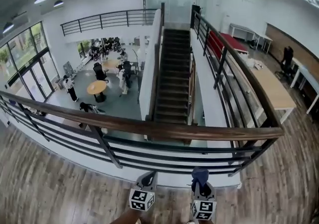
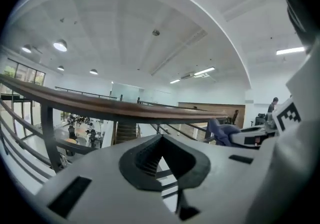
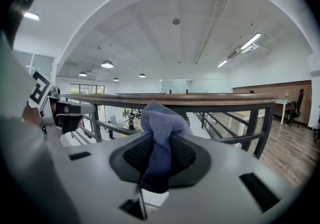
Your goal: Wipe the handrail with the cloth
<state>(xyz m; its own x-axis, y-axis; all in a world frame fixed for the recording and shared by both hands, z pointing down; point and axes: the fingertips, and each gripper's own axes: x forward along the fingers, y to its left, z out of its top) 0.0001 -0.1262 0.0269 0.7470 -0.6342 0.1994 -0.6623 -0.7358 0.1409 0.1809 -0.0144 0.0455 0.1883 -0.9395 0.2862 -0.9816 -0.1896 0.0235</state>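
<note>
The wooden handrail [image 1: 149, 127] runs from the left edge across a balcony, on black bars, then turns at the right corner and goes back beside the stairs [image 1: 173, 83]. Below it on the far left is a lower floor with a round table [image 1: 96, 87] and a few people.

The left claw [image 1: 148, 179] is held low over the wood floor [image 1: 45, 188], on the near side of the rail and clear of it. Seen from its own camera, the left claw [image 2: 161, 140] has its tips together with nothing between them, and the handrail [image 2: 100, 106] crosses just above.

Just to its right, the right claw [image 1: 201, 180] is at about the same height, also short of the rail. The right claw [image 3: 159, 144] is clamped on a blue cloth [image 3: 159, 123], which bunches up above the tips, under the handrail [image 3: 200, 100] and not touching it. That cloth [image 1: 200, 174] shows as a dark blue bundle from above.

Far right, a long worktop [image 1: 271, 86] stands along the railing.
</note>
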